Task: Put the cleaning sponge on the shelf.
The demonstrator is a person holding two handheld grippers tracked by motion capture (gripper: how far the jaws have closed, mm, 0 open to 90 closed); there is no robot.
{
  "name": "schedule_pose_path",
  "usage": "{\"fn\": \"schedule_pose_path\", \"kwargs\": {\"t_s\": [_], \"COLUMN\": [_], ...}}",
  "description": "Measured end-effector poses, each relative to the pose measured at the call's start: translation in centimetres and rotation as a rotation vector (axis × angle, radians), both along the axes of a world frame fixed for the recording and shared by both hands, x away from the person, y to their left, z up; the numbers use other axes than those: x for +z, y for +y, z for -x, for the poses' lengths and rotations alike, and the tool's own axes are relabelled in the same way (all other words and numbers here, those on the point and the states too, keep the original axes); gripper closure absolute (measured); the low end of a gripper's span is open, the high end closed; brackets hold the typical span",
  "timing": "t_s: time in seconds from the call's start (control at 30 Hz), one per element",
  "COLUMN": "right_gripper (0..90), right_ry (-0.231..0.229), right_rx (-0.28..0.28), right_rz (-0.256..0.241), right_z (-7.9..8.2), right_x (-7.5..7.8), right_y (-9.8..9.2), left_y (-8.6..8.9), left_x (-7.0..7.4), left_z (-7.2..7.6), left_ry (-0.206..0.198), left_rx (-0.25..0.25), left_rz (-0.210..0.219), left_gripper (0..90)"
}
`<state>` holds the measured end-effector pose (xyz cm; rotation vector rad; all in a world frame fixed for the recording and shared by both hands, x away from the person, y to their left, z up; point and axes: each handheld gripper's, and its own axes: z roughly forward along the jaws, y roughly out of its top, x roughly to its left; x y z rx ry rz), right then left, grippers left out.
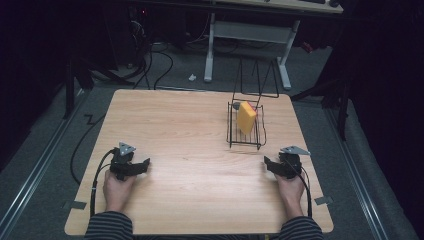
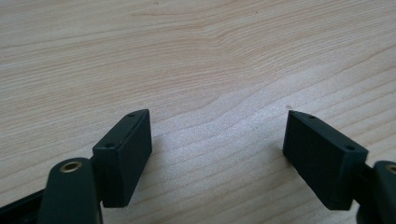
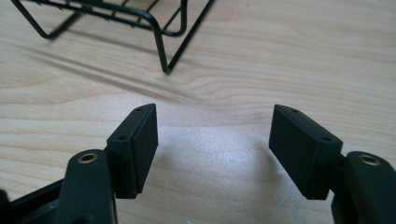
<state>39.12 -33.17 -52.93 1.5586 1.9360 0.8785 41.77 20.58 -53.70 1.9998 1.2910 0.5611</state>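
Yellow block (image 1: 246, 117) stands on edge inside the black wire rack (image 1: 245, 142) on the table's (image 1: 190, 150) far right; something grey and something red sit behind it, too small to tell. Right gripper (image 1: 274, 165) rests nearest the rack, jaws spread, nothing held; rack corner (image 3: 161, 35) shows just ahead of it. Left gripper (image 1: 141, 165) well apart, also released and empty. My call: reach with the right, come in from above, clear the wires, pinch the block's flat faces.
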Motion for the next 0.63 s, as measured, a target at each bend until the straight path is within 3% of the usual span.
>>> {"fn": "schedule_pose_path", "kwargs": {"t_s": [0.17, 0.63], "right_gripper": [31.5, 30.5], "right_ry": [0.025, 0.028], "right_rx": [0.002, -0.014], "right_rz": [0.038, 0.04], "right_z": [-0.27, -0.16], "right_x": [-0.11, -0.11], "right_y": [0.36, 0.47], "left_y": [0.0, -0.03], "left_x": [0.0, -0.01], "left_z": [0.01, 0.01], "left_ry": [0.0, -0.001], "left_rx": [0.0, 0.001], "left_rz": [0.0, 0.001], "left_gripper": [24.3, 24.3]}}
